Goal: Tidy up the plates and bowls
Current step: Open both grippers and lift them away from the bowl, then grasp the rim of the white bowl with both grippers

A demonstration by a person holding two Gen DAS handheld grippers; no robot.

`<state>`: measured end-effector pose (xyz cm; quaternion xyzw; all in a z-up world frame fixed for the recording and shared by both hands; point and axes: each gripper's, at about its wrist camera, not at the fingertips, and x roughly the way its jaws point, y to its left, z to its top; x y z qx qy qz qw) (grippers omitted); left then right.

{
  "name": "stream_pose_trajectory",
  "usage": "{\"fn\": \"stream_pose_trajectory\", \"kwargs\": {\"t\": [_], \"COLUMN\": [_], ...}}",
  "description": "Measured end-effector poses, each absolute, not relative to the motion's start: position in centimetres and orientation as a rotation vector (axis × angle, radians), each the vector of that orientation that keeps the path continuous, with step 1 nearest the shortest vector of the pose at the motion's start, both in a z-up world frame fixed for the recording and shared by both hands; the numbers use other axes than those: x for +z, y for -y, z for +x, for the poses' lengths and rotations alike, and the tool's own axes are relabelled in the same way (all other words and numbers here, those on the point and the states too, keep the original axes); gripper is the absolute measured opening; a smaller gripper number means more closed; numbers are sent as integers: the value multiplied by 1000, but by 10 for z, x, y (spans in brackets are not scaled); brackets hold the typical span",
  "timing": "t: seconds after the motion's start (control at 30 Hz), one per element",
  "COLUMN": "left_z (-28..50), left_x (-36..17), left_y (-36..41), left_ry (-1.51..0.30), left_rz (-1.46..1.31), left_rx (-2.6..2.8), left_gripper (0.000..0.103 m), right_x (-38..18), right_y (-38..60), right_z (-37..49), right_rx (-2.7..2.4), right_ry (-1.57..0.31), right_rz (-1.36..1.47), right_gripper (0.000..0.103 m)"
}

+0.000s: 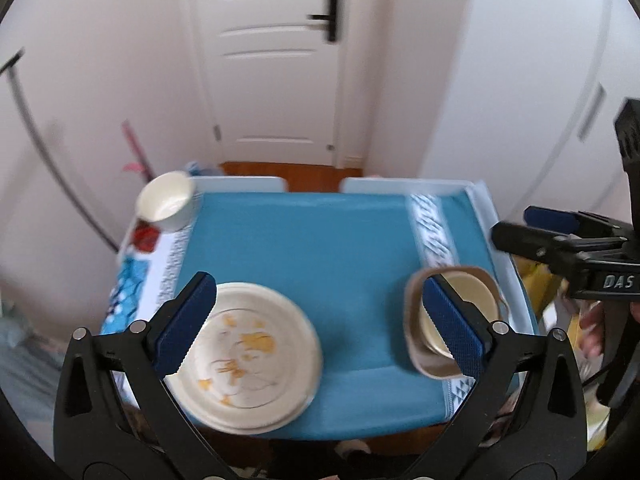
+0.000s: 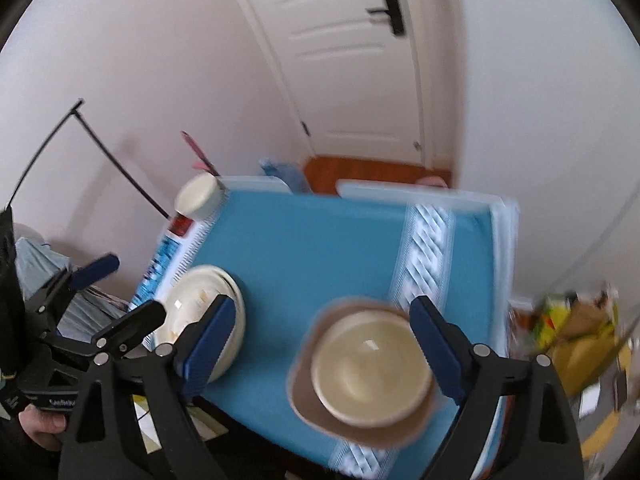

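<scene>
Two handheld grippers hover over a small counter (image 1: 320, 248) draped in a blue cloth (image 1: 312, 280), both with jaws spread wide and gripping nothing.

Through the left gripper (image 1: 316, 328), a stack of cream plates (image 1: 248, 356) with an orange cartoon print lies just inside and under the left jaw, near the counter's front edge. The right jaw of this tool crosses in front of a cream bowl (image 1: 476, 292) nested in a tan square dish (image 1: 420, 320). Well beyond the jaws, at the far left corner, a white bowl (image 1: 166, 200) sits tilted on its side, mouth turned toward the camera. Off to the right of the jaws, the right gripper (image 1: 516, 228) enters the view.

Through the right gripper (image 2: 324, 344), the cream bowl (image 2: 370, 368) and its tan square dish (image 2: 308, 384) sit squarely between the released jaws, near the front edge of the cloth (image 2: 320, 248). The plate stack (image 2: 200, 300) lies partly behind the left jaw, and the left gripper (image 2: 120, 292) shows farther left, held in a hand at the frame's edge. The white bowl (image 2: 200, 198) lies far ahead of the left jaw at the counter's (image 2: 506, 240) back corner. A white panelled door (image 2: 352, 60) with a black handle stands beyond the jaws. Motion blur softens both views.
</scene>
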<state>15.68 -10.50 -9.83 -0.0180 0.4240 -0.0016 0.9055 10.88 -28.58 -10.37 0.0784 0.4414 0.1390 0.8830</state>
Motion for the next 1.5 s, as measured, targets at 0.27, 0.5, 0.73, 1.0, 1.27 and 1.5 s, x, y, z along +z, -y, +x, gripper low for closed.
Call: {"fn": "stream_pose_trajectory", "kwargs": {"t": [0.27, 0.5, 0.73, 1.0, 1.27, 1.5], "left_z": [176, 218, 280, 324, 350, 358], "left_x": [-87, -112, -187, -267, -293, -295], "left_y": [-11, -107, -186, -221, -225, -220], "left_ry": [-854, -910, -1027, -1117, -1135, -1132], "left_rz": [-197, -382, -573, -662, -664, -608], "left_rx": [161, 229, 251, 262, 239, 238], "left_gripper": [103, 102, 85, 60, 27, 19], "right_x": [-77, -80, -162, -266, -294, -301], "right_y": [191, 104, 30, -6, -21, -26], "right_z": [179, 266, 364, 410, 428, 435], "right_rx": [500, 573, 604, 605, 577, 557], "right_ry": [-841, -922, -1169, -1376, -1379, -1376], "right_rz": [45, -42, -114, 3, 7, -6], "right_gripper": [103, 103, 103, 63, 43, 14]}}
